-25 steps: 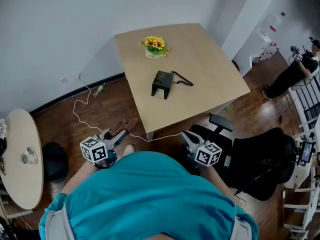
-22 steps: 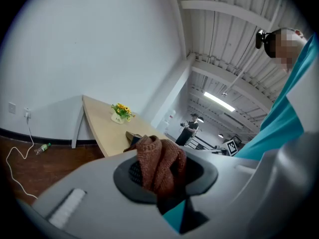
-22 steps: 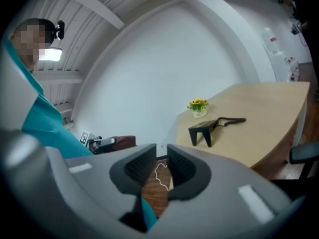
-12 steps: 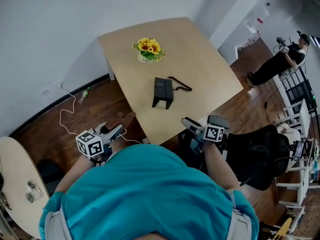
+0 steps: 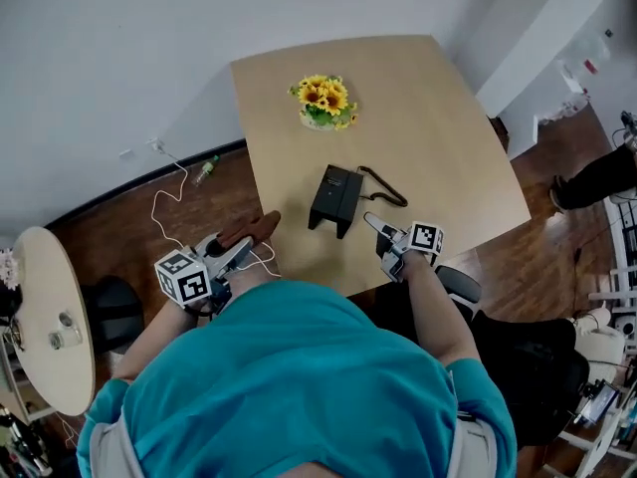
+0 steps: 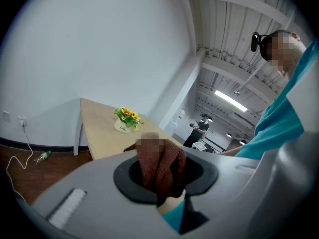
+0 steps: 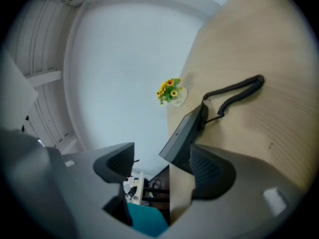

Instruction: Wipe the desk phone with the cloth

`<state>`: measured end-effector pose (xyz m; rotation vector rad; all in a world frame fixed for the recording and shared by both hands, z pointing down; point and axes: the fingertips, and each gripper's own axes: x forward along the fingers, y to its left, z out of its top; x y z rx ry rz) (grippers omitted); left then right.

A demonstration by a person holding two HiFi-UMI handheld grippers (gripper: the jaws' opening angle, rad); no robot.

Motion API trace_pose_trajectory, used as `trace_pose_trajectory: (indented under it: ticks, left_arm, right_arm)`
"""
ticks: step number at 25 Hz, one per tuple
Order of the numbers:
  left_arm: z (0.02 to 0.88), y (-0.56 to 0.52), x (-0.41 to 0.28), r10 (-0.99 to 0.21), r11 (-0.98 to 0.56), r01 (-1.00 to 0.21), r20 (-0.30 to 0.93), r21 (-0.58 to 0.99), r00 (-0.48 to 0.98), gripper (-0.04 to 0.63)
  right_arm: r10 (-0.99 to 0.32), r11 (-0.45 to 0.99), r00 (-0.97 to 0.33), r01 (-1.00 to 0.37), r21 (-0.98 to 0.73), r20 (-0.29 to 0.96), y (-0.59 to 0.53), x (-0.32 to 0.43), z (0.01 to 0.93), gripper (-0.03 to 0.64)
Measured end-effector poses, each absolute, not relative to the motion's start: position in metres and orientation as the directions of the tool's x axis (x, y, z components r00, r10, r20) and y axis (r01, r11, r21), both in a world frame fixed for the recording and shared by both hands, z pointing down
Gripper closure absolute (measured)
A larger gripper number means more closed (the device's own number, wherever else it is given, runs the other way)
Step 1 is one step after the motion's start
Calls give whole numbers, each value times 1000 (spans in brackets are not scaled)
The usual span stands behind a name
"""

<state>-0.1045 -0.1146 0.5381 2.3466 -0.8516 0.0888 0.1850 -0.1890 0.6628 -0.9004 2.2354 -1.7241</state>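
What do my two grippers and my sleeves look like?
Both the left gripper and the right gripper have pale grey moulded bodies with dark jaw pads. Each carries a white cube with black square markers. The top is teal and short-sleeved.

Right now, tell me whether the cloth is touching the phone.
Apart. Head view: bare table lies between the cloth in the left gripper and the phone.

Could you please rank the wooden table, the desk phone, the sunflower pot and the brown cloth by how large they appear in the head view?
1. wooden table, by far.
2. desk phone and sunflower pot: about alike, so I won't rank them.
3. brown cloth, only partly visible.
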Motion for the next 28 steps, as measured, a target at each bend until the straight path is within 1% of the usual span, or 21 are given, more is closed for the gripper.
trace_pose_trajectory:
  ticks: [3, 5, 10, 13, 15, 16, 17, 18, 21, 24, 28]
  left_arm:
    - [541, -117, -89, -572, -558, -631, 301, 539, 763, 494]
    - [543, -120, -84, -567, -559, -638, 316, 530, 760, 494]
    - [552, -143, -100, -532, -566, -619, 333, 544, 779, 494]
    - [560, -157, -112, -485, -575, -594, 350, 564, 802, 494]
    - [563, -167, -116, -465, -591, -578, 348, 563, 814, 494]
    - [564, -172, -117, -462, -592, -575, 348, 564, 816, 494]
    - [566, -175, -118, -460, -589, -574, 348, 569, 817, 494]
    - [567, -176, -118, -456, -588, -572, 349, 573, 819, 494]
    - [569, -172, -116, -446, -593, -568, 355, 570, 822, 494]
    - [566, -174, -117, -463, -581, -581, 356, 570, 812, 494]
    - [553, -185, -109, -464, -610, -576, 344, 545, 817, 494]
  right_arm:
    - [-483, 146, -854, -295, -944, 192, -211, 172, 680, 250]
    - [-466, 126, -866, -270, -955, 184, -224, 165, 690, 245]
    - [-475, 51, -859, -245, -968, 192, -246, 150, 715, 246]
    - [-502, -3, -849, -190, -982, 166, -251, 138, 724, 247]
    - [-516, -28, -844, -155, -987, 148, -254, 131, 729, 287]
    - [-522, -36, -841, -146, -989, 143, -255, 130, 732, 327]
    - [-530, -43, -837, -136, -990, 138, -255, 129, 735, 382]
    - [-537, -48, -834, -120, -992, 127, -253, 130, 736, 396]
    - [-553, -49, -827, -89, -995, 101, -250, 133, 739, 407]
    - [-574, -41, -815, -75, -996, 85, -250, 134, 735, 412]
    - [-557, 69, -829, -99, -993, 44, -241, 126, 707, 431]
